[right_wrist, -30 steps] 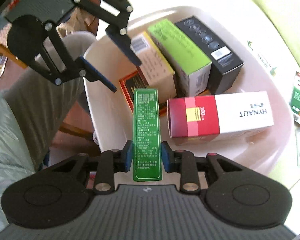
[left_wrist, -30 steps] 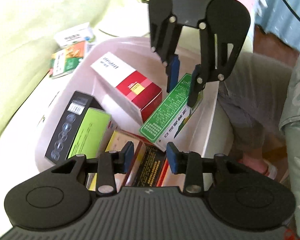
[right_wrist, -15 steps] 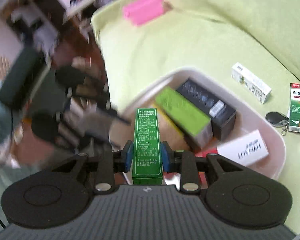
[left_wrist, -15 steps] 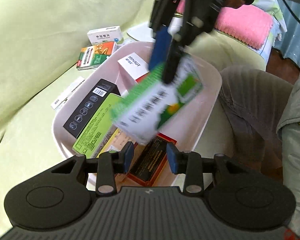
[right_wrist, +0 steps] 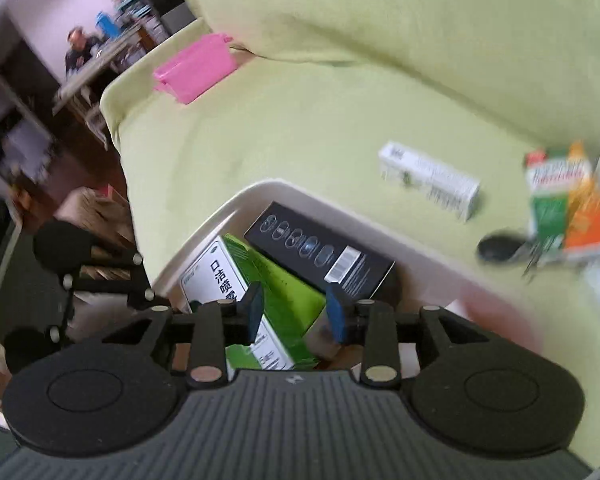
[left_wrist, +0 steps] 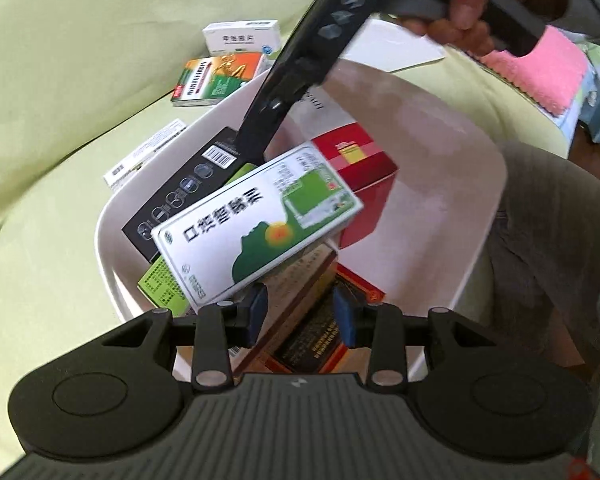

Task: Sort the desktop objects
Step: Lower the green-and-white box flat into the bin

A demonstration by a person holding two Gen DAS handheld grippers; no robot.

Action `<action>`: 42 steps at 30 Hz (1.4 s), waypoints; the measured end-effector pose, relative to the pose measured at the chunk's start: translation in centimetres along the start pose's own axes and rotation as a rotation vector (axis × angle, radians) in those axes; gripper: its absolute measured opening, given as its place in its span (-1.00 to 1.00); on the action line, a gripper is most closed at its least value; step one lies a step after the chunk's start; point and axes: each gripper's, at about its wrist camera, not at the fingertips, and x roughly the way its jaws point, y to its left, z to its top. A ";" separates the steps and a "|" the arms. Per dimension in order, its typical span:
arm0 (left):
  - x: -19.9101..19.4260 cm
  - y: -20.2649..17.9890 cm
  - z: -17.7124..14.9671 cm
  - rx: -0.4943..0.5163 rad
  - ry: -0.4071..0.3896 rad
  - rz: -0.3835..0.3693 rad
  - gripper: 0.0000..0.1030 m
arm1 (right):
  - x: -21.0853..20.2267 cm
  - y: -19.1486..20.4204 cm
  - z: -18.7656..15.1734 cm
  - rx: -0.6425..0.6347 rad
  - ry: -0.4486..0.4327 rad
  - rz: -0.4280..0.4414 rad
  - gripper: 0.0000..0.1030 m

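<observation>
A green-and-white box (left_wrist: 260,228) lies flat across the other boxes in the pale plastic tub (left_wrist: 480,184); it looks blurred. In the right wrist view the same box (right_wrist: 216,276) sits below and left of my right gripper (right_wrist: 295,312), which is open with nothing between its pads. One of that gripper's black fingers (left_wrist: 276,96) slants down over the tub from the upper right. My left gripper (left_wrist: 301,314) is open and hovers over the tub's near end. Under the box lie a black box (left_wrist: 188,184), a red-and-white box (left_wrist: 360,160) and a lime-green box (left_wrist: 160,284).
On the yellow-green sofa beside the tub lie a white box (left_wrist: 242,36), an orange-and-green box (left_wrist: 216,76), a slim white box (right_wrist: 430,180) and a dark key fob (right_wrist: 496,248). A pink cloth (right_wrist: 196,68) lies further off. A person's leg (left_wrist: 560,240) is right of the tub.
My right gripper swung the green-and-white box over the tub and let it go. The box now rests on the boxes inside. The left gripper stayed open.
</observation>
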 end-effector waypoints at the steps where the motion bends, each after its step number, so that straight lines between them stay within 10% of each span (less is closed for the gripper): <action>1: 0.1 0.1 -0.1 -0.004 0.000 0.002 -0.15 | -0.5 0.9 -0.1 -0.057 -0.005 -0.008 -0.20; 8: 0.0 0.3 -0.9 -0.004 -0.003 0.010 -0.15 | 0.2 8.0 -2.9 -0.503 0.105 -0.109 0.13; 23: -1.5 -0.3 -2.3 -0.009 -0.018 0.036 -0.14 | 2.7 10.9 -4.2 -0.694 0.128 -0.241 0.00; 42: -5.2 -1.2 -4.7 -0.042 -0.046 0.058 -0.09 | -3.1 10.6 -5.6 -0.673 0.176 0.054 0.00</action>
